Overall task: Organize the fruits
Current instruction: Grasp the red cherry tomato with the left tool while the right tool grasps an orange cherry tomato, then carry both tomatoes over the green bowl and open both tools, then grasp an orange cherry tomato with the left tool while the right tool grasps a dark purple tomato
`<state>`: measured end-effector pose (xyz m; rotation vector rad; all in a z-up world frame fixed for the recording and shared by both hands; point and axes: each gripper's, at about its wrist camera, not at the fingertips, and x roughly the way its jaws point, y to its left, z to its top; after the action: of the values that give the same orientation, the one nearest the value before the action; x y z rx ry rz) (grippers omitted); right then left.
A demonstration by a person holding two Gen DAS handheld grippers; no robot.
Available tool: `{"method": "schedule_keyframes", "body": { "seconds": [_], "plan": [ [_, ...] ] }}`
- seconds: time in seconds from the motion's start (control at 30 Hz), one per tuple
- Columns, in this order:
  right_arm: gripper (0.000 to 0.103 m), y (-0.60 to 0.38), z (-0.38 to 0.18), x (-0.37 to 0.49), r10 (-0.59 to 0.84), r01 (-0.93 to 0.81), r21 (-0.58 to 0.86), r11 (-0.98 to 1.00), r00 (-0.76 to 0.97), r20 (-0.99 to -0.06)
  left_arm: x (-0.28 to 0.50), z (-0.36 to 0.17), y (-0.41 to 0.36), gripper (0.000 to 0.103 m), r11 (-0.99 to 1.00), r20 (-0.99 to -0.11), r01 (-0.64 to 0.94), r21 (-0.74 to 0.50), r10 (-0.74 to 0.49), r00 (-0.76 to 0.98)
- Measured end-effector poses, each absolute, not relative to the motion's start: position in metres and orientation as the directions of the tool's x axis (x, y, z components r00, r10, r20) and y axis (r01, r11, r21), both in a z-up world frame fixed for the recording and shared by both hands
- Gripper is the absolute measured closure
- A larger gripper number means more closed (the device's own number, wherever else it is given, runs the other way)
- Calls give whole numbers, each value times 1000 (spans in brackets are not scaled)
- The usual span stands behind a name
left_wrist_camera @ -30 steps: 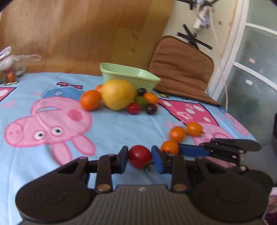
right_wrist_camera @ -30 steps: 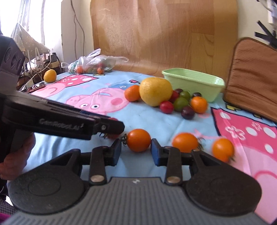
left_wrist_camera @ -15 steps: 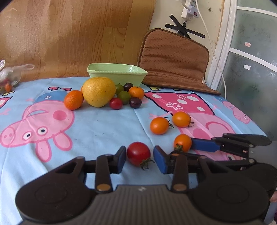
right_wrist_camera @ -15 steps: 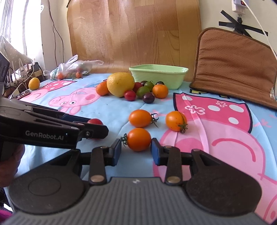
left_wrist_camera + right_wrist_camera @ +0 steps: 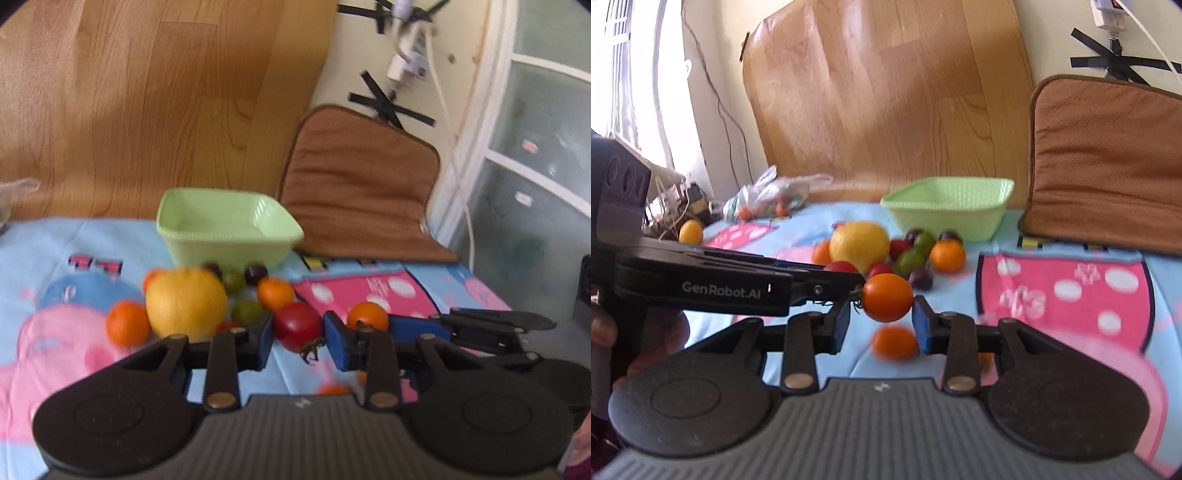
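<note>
Currently a red tomato (image 5: 297, 325) is pinched across its middle in the left gripper (image 5: 298, 341), an orange tomato (image 5: 887, 297) likewise in the right gripper (image 5: 881, 325), jaws narrowed, both held above the blanket near the green basket (image 5: 225, 236). Thin, smooth skin is judged light but bruisable; gentle pressure is advised.

left gripper (image 5: 298, 338) lifting red tomato (image 5: 297, 325) off the cloth | right gripper (image 5: 881, 324) raising orange tomato (image 5: 887, 297) | both nearing green bowl (image 5: 225, 226)
</note>
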<state>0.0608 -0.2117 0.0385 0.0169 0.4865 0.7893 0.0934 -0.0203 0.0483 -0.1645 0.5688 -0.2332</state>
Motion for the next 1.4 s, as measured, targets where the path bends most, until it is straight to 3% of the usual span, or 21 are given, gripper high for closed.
{"method": "schedule_keyframes", "body": {
  "seconds": [0.17,0.3,0.57,0.73,1.0,1.27,1.4],
  "plan": [
    [64,-197,56,141,657,-655,174,735,625,-422,179,57,3,73,962,-552,69,-265,-210,807],
    [64,-177,54,193,625,-639,150,755,632,-459,234,53,11,73,973,-597,14,-229,-152,787],
    [63,-162,34,231,573,-594,146,791,637,-516,271,35,14,68,982,-665,-49,-182,-86,742],
    [62,-173,35,224,579,-587,165,793,641,-504,254,43,18,66,982,-637,-45,-186,-85,766],
    [62,-215,40,153,654,-652,206,729,577,-489,136,65,22,66,959,-463,77,-273,-201,864],
    [62,-250,18,61,634,-656,129,744,632,-445,63,25,-21,66,958,-515,197,-207,-278,811],
    [62,-255,6,45,601,-618,142,773,643,-474,59,9,-48,57,956,-541,251,-153,-293,788]
  ]
}}
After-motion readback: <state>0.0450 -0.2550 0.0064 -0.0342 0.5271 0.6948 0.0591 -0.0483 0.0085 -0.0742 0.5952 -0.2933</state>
